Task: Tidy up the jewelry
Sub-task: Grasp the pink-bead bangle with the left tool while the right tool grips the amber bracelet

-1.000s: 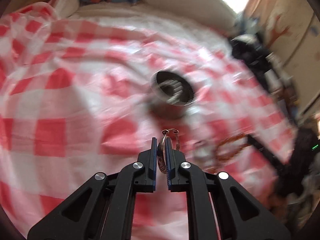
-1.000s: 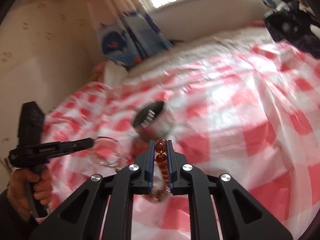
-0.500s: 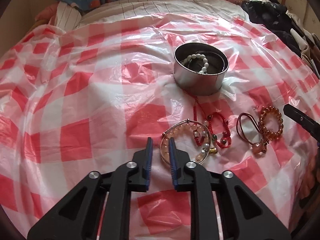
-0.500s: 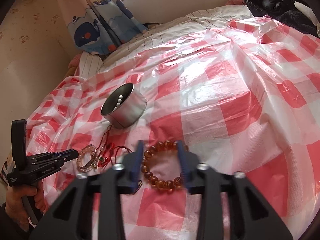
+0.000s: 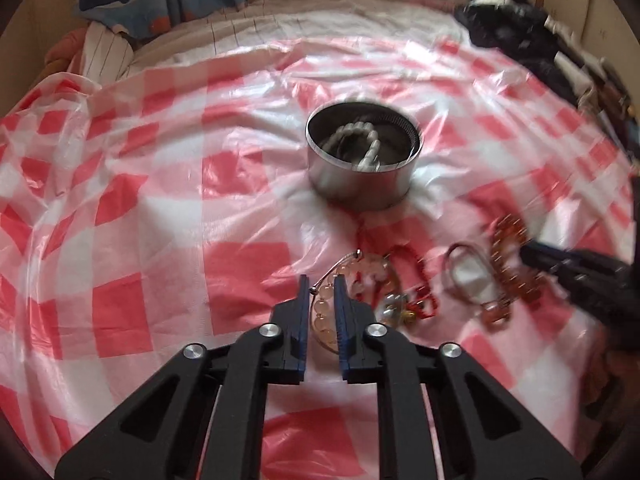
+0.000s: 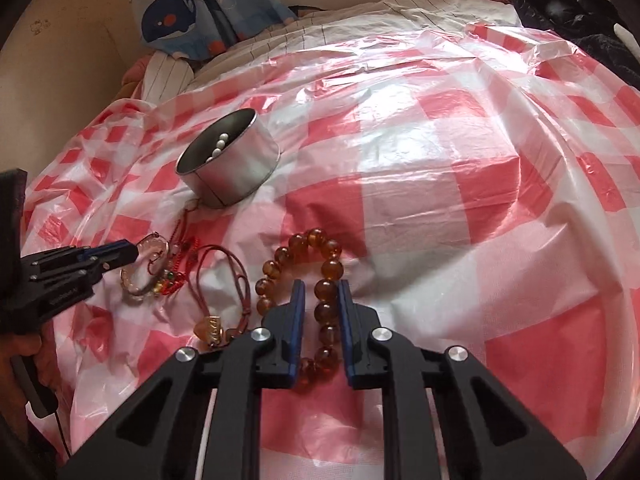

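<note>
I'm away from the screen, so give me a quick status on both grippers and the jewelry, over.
Left gripper shut on pale bead bracelet. Right gripper closing on amber bead bracelet. Metal tin holds white beads; path clear.

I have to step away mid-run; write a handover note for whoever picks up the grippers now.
Left gripper: shut on the pale bead bracelet, lying on the checked cloth.
Right gripper: jaws closing around the amber bead bracelet, also on the cloth.
Done: white bead strand lies in the metal tin.
Left: both bracelets, the red cord bracelet and the brown cord pendant go in the tin.
</note>
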Available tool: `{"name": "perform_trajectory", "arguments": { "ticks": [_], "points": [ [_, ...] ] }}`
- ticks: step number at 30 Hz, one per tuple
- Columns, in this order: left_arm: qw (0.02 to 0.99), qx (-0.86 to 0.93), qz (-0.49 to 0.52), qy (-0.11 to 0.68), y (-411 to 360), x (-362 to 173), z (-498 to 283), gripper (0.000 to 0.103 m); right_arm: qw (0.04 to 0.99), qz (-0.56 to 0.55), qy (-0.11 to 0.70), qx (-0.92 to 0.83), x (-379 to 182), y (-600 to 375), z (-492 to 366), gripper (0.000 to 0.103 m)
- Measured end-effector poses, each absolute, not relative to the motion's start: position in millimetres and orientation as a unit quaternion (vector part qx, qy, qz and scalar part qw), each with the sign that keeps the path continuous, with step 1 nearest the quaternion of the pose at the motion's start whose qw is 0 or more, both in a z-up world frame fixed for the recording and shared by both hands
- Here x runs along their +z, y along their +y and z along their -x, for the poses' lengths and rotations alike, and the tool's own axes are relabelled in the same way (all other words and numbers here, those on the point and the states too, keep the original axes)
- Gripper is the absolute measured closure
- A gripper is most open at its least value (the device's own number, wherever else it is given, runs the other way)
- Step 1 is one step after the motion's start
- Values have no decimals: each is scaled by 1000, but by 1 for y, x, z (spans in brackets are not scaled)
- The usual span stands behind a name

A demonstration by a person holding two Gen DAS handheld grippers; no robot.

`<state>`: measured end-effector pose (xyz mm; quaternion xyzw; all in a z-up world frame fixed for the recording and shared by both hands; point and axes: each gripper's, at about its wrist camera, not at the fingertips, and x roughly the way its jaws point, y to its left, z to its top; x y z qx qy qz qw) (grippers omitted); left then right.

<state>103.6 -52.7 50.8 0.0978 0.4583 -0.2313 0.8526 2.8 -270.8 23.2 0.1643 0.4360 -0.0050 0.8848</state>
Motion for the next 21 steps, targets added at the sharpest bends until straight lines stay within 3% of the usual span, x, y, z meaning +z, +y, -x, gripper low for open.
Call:
{"name": "perform_trajectory", "arguments": {
  "ticks": [6,11,12,14,15,17,19,21],
  "points": [
    [863,-244,-51,440,-41,72,-100,103,894,-160,419,1,31,-267,-2,91],
    [862,-204,-80,458,-48,50,-109,101,896,-161,414,-9,30,-268,-2,90],
    [861,-195,-89,462,-49,44,-110,95,896,-162,413,-10,29,-268,-2,90],
    [849,-189,-91,484,-49,26,-112,72,896,-161,415,-16,27,-268,-3,90],
    [846,-193,-86,490,-48,18,-110,68,893,-161,419,-17,24,-267,-4,88],
    [847,-193,-104,484,-51,12,-103,68,892,-162,423,-16,20,-267,-5,74],
    [841,-204,-103,490,-53,14,-97,90,893,-160,420,-16,20,-267,-5,74],
    [842,-212,-96,487,-51,20,-87,95,894,-167,416,-16,20,-270,-3,74]
  ]
}}
